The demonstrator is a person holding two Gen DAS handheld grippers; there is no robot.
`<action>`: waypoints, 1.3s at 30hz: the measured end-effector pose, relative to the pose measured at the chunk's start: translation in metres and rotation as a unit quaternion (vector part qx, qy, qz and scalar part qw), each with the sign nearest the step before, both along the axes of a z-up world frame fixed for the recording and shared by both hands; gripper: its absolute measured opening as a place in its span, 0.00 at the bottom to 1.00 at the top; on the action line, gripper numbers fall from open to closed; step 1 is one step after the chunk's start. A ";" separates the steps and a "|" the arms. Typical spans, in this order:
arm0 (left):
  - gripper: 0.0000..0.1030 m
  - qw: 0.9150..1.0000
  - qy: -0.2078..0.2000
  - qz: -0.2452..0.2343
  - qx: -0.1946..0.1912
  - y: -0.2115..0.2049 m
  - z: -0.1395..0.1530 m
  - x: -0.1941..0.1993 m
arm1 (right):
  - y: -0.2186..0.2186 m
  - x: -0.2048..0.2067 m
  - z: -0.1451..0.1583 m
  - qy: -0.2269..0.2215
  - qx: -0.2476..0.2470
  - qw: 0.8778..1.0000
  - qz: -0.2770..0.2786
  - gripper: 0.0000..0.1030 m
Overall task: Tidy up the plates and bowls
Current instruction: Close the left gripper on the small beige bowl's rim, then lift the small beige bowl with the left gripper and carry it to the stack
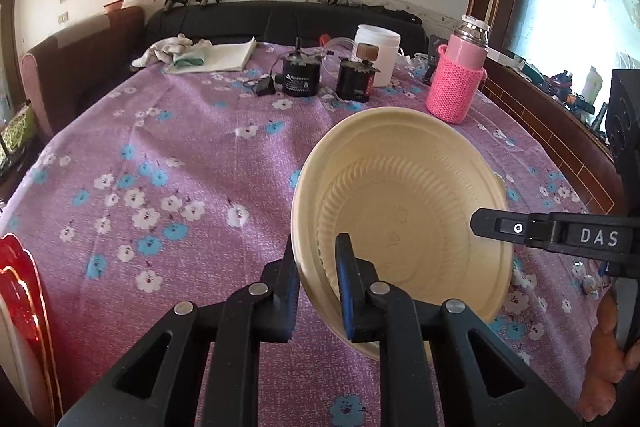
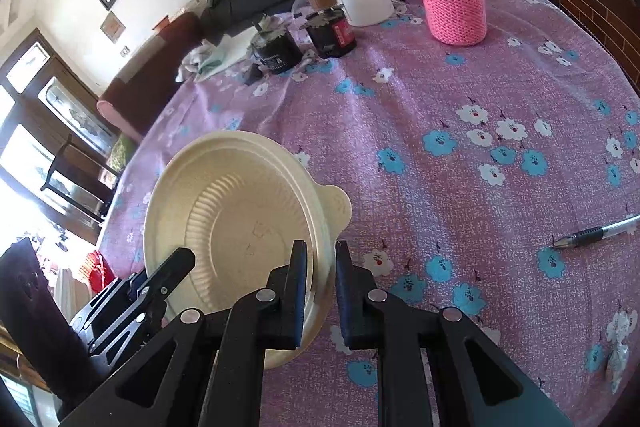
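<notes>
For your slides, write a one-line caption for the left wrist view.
Both grippers, left gripper and right gripper, pinch opposite rims of a cream bowl above the floral tablecloth.

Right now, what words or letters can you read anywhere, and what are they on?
"DAS": white letters on the right tool.
Black canister: white label, too small to read.
Dark jar: red label, too blurred.
Bowl: faint raised marks on its bottom, unreadable.
</notes>
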State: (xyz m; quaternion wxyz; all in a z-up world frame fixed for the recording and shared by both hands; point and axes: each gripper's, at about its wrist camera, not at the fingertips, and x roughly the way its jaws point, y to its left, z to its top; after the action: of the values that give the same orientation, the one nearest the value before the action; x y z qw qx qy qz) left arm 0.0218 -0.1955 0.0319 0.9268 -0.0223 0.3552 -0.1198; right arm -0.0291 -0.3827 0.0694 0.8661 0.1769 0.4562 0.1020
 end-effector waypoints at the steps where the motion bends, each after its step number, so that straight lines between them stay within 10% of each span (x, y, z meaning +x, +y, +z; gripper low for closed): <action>1: 0.15 1.000 -0.003 0.003 0.001 0.001 0.002 -0.001 | 0.001 -0.001 0.002 -0.005 0.003 1.000 0.002 0.14; 39: 0.16 0.995 -0.083 0.048 0.010 0.100 0.075 -0.096 | 0.092 -0.071 0.073 -0.047 0.071 0.992 0.090 0.17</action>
State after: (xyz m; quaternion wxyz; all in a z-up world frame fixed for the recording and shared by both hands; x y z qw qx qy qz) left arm -0.0741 -0.0956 0.1071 0.9580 -0.0203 0.2763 -0.0732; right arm -0.0996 -0.2910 0.1421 0.8589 0.1910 0.4212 0.2199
